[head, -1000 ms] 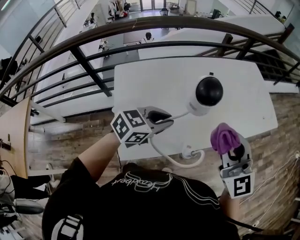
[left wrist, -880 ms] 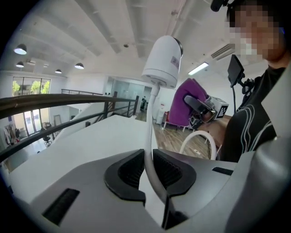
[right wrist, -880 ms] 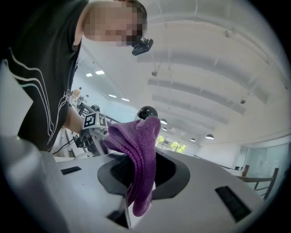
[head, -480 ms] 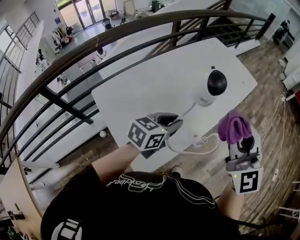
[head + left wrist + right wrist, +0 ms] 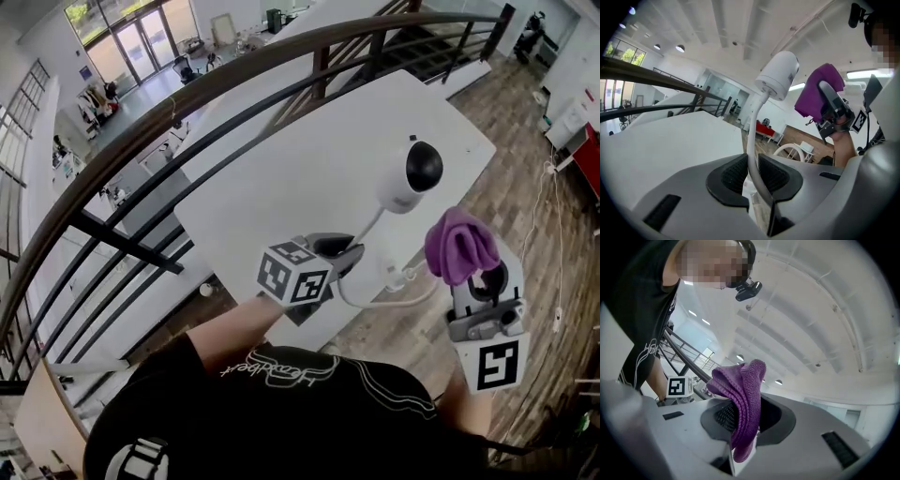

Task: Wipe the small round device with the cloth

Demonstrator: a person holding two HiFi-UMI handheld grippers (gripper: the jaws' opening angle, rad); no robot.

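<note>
The small round device (image 5: pixel 412 176) is a white dome camera with a black lens, held up over the white table (image 5: pixel 281 187). Its white cable (image 5: pixel 370 225) runs down into my left gripper (image 5: pixel 349 251), which is shut on the cable (image 5: pixel 751 140); its jaws have just been opening slightly, with the cable still between the pads. In the left gripper view the device (image 5: pixel 778 75) stands up on the stiff cable. My right gripper (image 5: pixel 473 272) is shut on a bunched purple cloth (image 5: pixel 459 246), right of and below the device. The cloth (image 5: pixel 743 399) hangs between the pads.
A dark metal railing (image 5: pixel 187 94) curves behind the table, with a lower floor beyond it. The cable's loop and white plug (image 5: pixel 394 275) hang off the table's near edge. Wooden floor lies to the right. The person's black shirt fills the bottom of the head view.
My right gripper has risen with the purple cloth and now sits closer to the device. The left gripper has tilted a little while holding the cable in place. The head view has swung.
</note>
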